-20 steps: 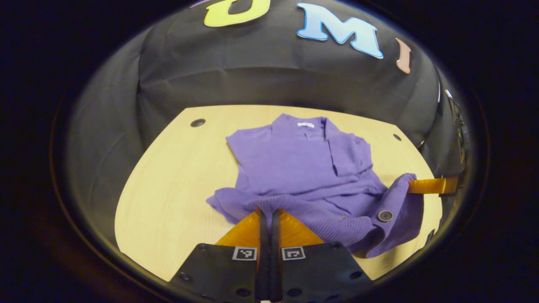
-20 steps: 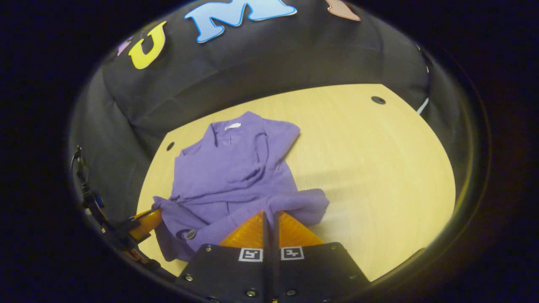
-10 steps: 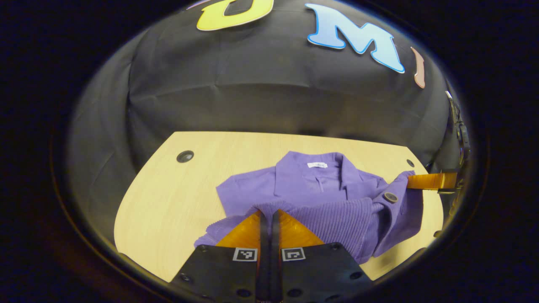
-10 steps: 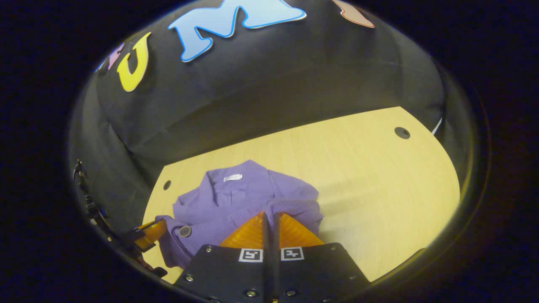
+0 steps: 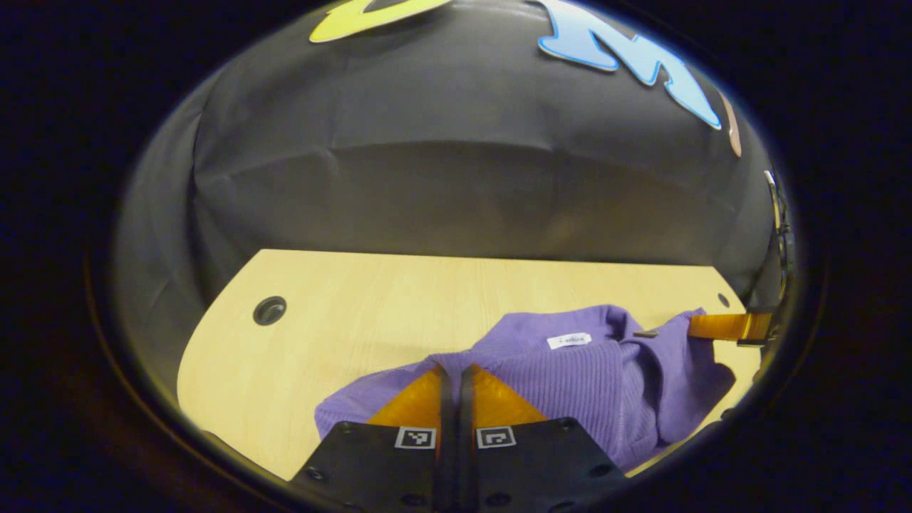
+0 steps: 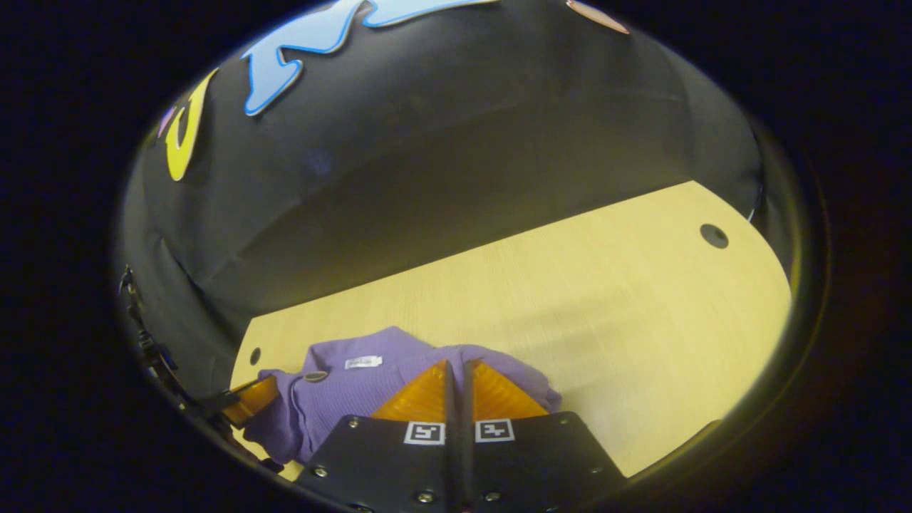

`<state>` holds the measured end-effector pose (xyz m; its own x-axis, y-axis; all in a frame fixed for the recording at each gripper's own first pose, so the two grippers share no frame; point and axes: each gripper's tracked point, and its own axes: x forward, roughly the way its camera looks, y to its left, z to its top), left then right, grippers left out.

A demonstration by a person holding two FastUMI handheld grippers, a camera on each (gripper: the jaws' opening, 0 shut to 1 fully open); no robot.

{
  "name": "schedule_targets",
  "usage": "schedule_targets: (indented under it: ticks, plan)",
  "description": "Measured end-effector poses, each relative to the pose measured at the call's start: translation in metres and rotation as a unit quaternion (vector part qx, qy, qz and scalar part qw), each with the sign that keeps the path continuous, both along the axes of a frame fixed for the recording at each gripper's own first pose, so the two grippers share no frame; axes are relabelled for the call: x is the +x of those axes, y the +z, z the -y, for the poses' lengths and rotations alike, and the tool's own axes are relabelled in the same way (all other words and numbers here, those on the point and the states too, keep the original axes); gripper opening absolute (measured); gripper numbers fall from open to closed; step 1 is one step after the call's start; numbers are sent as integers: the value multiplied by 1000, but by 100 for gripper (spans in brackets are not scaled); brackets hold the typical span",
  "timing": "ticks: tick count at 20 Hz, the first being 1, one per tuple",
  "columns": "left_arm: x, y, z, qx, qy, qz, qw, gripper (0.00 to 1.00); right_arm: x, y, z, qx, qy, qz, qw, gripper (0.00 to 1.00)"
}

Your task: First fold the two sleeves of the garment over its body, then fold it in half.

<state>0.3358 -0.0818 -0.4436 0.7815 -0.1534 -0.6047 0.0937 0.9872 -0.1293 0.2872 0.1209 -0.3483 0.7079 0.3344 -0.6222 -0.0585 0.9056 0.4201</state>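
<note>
Left gripper view: a purple knit garment (image 5: 570, 385) is seen bunched on the near right part of a pale wooden table (image 5: 370, 306), its ribbed hem carried over toward the collar, where a white label (image 5: 568, 341) lies face up. The left gripper (image 5: 453, 372) is closed on the hem's left corner, with its fingers pressed together and cloth pinched between them. At the far right of this view the right gripper (image 5: 695, 326) is seen clamped on the other corner, beside a dark button (image 5: 646, 333). In the right gripper view that same gripper (image 6: 456, 367) is shown with fingers closed on the knit, the garment (image 6: 342, 399) lying at the table's (image 6: 605, 299) near left. The cloth is judged soft, light and limp, prone to sagging between the two holds and to slipping if gripped thinly. It is best held at both hem corners, where the ribbing is thick, and kept level so the fold lands square. Both sleeves appear already tucked in, though this cannot be told for certain.
</note>
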Motion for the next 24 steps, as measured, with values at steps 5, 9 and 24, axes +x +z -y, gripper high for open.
schedule_targets:
  ticks: [5, 9, 24]
  plan:
    - [0, -18, 1, -11, 17, -8, 1000, 7, -4, -23, -6, -14, 13, 1, 1000, 1]
    - [-4, -26, 1, -9, 18, -16, 1000, 7, -5, -29, -9, -3, 7, 1, 1000, 1]
    - [-28, 14, -2, 24, 0, 9, 1000, 87, -26, 22, -8, 11, -3, 33, 999, 82]
